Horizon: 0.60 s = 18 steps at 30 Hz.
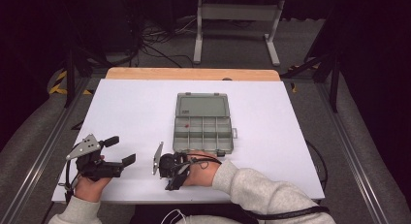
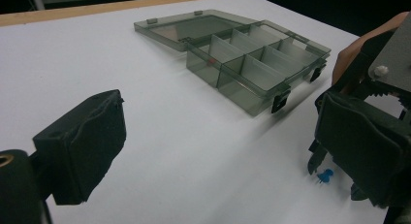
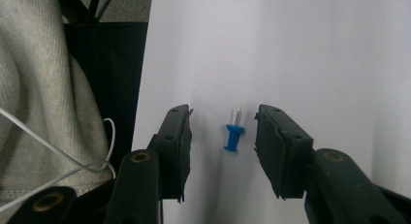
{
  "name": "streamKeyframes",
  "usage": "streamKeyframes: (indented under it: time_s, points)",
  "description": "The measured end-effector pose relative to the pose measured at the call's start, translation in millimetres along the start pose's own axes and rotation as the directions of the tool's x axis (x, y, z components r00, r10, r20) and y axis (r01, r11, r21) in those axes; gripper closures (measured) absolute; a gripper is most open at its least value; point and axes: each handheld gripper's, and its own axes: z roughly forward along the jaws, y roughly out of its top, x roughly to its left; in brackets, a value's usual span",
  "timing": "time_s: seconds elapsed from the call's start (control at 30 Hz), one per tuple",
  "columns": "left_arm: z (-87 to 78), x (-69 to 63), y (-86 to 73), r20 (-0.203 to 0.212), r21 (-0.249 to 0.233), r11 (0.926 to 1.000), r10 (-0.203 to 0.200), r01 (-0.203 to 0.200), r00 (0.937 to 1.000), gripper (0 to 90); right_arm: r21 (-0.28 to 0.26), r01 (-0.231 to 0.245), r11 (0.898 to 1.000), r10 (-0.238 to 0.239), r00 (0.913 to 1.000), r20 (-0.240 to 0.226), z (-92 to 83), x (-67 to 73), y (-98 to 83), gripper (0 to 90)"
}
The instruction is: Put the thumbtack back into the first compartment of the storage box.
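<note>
Item one, nearest me: my right gripper [image 3: 223, 132] lay low at the table's [image 1: 126, 103] front edge, jaws part open with the blue pin [image 3: 233, 136] lying on the white top between them, neither pad touching it. Item two: my left gripper [image 1: 120, 151] sat to the left, jaws wide apart and empty. Item three, farther off: the grey box [image 1: 203, 127], lid open flat, a small red thing [image 1: 186, 123] in one compartment.
</note>
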Motion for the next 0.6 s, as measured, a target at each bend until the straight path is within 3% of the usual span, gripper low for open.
streamKeyframes:
  time_s: [0.23, 0.6]
  points:
    - [0.0, -0.3, 0.1, 0.000, -0.001, 1.0000, 0.000, 0.000, 1.0000, 5.1, 0.012, 0.014, 1.000, -0.014, 0.9998, 0.016, -0.1, 0.3, 0.7, 62.1]
    - [0.2, -0.2, 0.1, 0.001, 0.001, 1.0000, 0.001, -0.001, 1.0000, 5.1, 0.034, 0.041, 0.999, -0.043, 0.9977, 0.053, -0.3, 2.6, 1.9, 77.5]
